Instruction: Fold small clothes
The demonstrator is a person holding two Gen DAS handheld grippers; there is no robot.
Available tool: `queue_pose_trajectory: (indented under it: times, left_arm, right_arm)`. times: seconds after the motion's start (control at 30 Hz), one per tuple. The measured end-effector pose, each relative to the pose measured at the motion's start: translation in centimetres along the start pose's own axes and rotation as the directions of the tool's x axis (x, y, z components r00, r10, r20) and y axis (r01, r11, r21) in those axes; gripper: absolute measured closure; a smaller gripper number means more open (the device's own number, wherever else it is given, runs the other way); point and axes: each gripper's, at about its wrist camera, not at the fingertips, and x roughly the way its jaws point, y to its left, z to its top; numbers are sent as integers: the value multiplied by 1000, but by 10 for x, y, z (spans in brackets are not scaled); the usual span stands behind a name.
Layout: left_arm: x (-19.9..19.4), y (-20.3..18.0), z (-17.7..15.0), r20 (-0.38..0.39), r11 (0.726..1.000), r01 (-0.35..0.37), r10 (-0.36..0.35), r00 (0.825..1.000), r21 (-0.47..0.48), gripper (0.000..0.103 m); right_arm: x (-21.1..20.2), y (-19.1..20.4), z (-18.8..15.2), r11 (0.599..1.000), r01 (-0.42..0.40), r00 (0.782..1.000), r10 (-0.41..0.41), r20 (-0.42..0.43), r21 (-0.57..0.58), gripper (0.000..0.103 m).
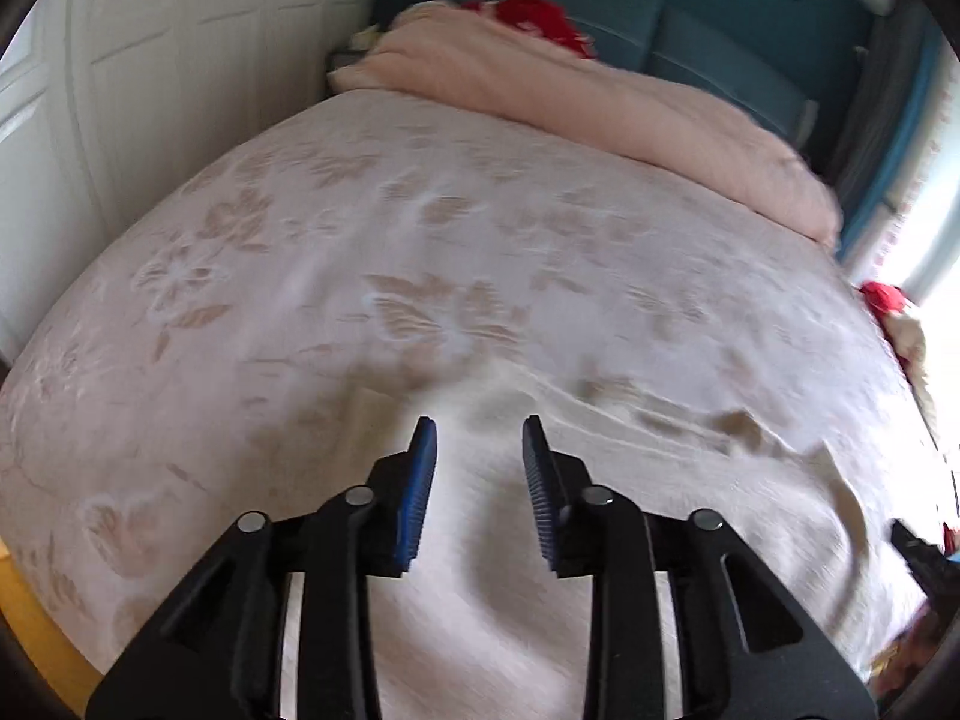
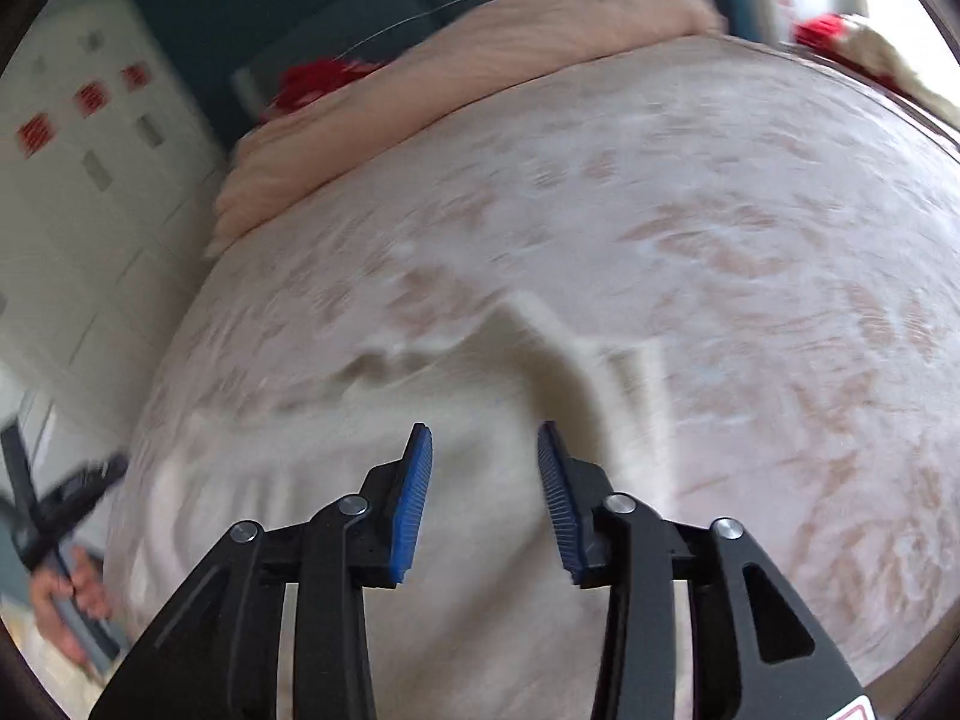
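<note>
A pale cream garment (image 1: pixel 480 546) lies spread on the floral bedspread (image 1: pixel 420 228), its far edge rumpled into low folds (image 1: pixel 738 426). My left gripper (image 1: pixel 480 429) hovers over its near part, open, with nothing between the blue pads. In the right wrist view the same garment (image 2: pixel 360 420) shows a raised fold and a flap (image 2: pixel 624 372) toward the right. My right gripper (image 2: pixel 483 435) is open above it, its pads bare. Each gripper shows in the other's view: the right one (image 1: pixel 918 552) at the right edge, the left one (image 2: pixel 66 504) held by a hand (image 2: pixel 72 594).
A rolled pink blanket (image 1: pixel 600 102) lies across the head of the bed against a teal headboard (image 1: pixel 720 42), with a red item (image 1: pixel 540 18) behind it. White wardrobe doors (image 1: pixel 150 72) stand along the left side. More red and cream fabric (image 1: pixel 888 306) sits at the bed's right edge.
</note>
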Motion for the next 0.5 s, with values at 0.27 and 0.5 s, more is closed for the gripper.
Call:
queue_pose_trajectory:
  times: [0.27, 0.5]
  left_arm:
    - [64, 22, -45, -196, 997, -15, 1, 981, -72, 75]
    - [-7, 47, -53, -104, 983, 12, -32, 994, -182, 50]
  right_arm:
    - [26, -40, -25, 991, 0, 988, 21, -155, 133, 103]
    - [-43, -62, -58, 987, 147, 984, -139, -112, 71, 56]
